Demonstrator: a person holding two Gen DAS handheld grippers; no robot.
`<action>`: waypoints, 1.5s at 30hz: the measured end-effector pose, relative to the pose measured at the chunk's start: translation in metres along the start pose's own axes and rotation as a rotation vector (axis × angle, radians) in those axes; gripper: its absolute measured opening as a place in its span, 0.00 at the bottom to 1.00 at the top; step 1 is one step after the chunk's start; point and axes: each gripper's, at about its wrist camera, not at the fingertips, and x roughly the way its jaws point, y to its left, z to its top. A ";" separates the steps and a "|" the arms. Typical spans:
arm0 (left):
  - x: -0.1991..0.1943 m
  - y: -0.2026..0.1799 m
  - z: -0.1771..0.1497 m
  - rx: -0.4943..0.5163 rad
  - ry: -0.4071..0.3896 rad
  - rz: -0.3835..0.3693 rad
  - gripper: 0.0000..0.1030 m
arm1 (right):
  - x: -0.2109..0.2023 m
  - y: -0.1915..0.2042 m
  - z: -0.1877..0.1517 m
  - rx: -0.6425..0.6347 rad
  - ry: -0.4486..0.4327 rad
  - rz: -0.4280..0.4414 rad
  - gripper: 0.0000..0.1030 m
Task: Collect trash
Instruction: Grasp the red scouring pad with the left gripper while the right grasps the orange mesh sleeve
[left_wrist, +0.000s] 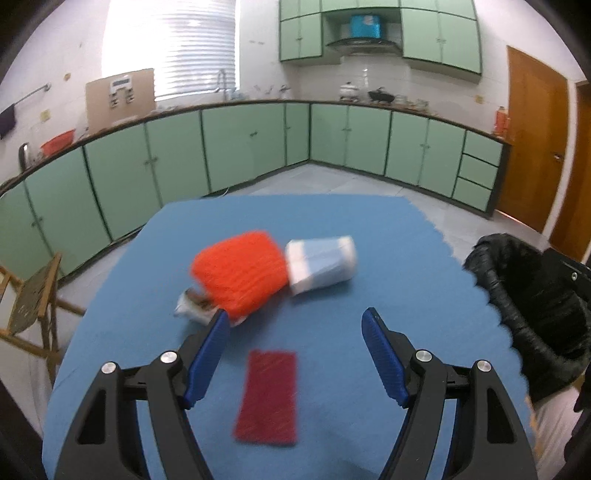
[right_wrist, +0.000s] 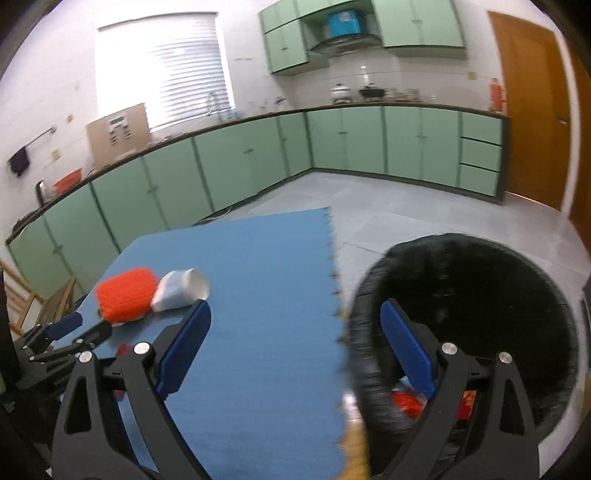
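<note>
Dark red flat rectangular cloth pad (left_wrist: 266, 397) sits closest, lying on the blue foam mat (left_wrist: 369, 236) right between the spread fingers of the left gripper (left_wrist: 295, 354), not touched. Left gripper is released, nothing between the blue pads (left_wrist: 384, 363). Just beyond it: an orange knitted mesh bundle (left_wrist: 240, 273), a crumpled white paper cup (left_wrist: 321, 264) on its side touching the bundle's right edge, and a white snack wrapper with brown print (left_wrist: 194, 304) poking out from under the bundle's near-left corner. Right gripper (right_wrist: 295, 350) is also released and empty, hanging over the mat edge with its right finger in front of the black-bagged round trash bin (right_wrist: 480, 280). Bin stands off the mat's right side, near the edge. Inside it, low down, I can see some red and blue scraps (right_wrist: 406, 400), blurred, can't tell what exactly. Progress call: partly done, some trash is already in the bin, four items still on the mat. Left gripper looks best placed for the red pad; the bundle/cup/wrapper cluster is left after that. Flat pad may be awkward to pinch off the foam.
</note>
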 end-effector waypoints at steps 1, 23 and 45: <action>0.001 0.005 -0.005 -0.006 0.008 0.007 0.71 | 0.003 0.007 -0.001 -0.016 0.004 0.005 0.88; 0.050 0.019 -0.053 -0.003 0.225 0.019 0.70 | 0.040 0.040 -0.034 -0.092 0.106 0.039 0.88; 0.000 0.062 -0.017 -0.084 0.079 0.067 0.40 | 0.052 0.089 -0.004 -0.132 0.066 0.121 0.88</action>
